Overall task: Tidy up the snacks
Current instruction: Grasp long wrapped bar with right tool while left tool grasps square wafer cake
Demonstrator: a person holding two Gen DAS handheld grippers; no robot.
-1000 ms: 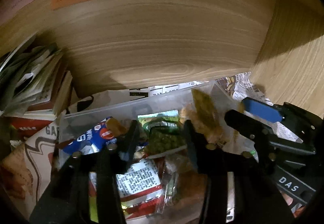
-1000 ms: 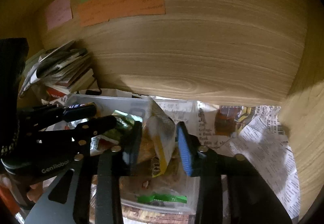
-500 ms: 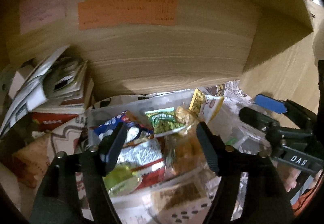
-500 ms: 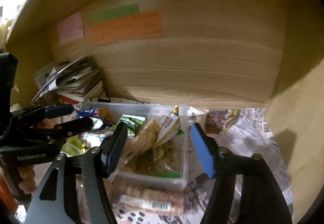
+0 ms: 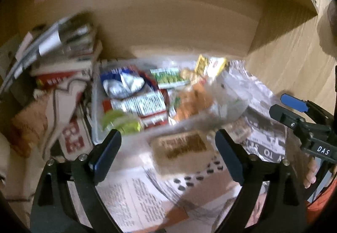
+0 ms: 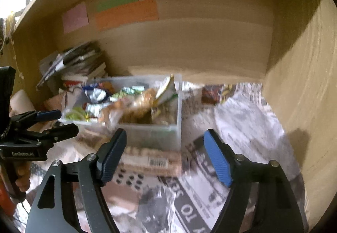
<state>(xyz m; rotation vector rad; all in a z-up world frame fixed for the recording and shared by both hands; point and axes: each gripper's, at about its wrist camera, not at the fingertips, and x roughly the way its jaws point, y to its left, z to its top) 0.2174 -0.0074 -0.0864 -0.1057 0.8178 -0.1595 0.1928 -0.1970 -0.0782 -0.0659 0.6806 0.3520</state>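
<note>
A clear plastic bin (image 6: 153,134) full of snack packets stands on newspaper inside a wooden shelf; it also shows in the left wrist view (image 5: 96,106). A brown wrapped snack pack (image 5: 181,148) lies just in front of the bin and shows in the right wrist view (image 6: 151,161) too. My left gripper (image 5: 168,146) is open and empty, a short way in front of the bin. My right gripper (image 6: 166,148) is open and empty, in front of the bin's right corner. Both views are blurred.
A stack of books and papers (image 6: 80,62) sits left of the bin against the back wall. Coloured paper notes (image 6: 126,14) are stuck on the back wall. Newspaper (image 6: 242,119) lines the shelf floor. The shelf's side wall (image 6: 305,85) stands at the right.
Both grippers have opened and pulled back out of the bin, away from the shelf's back wall. The bin with its snacks now stands alone in front of them.
</note>
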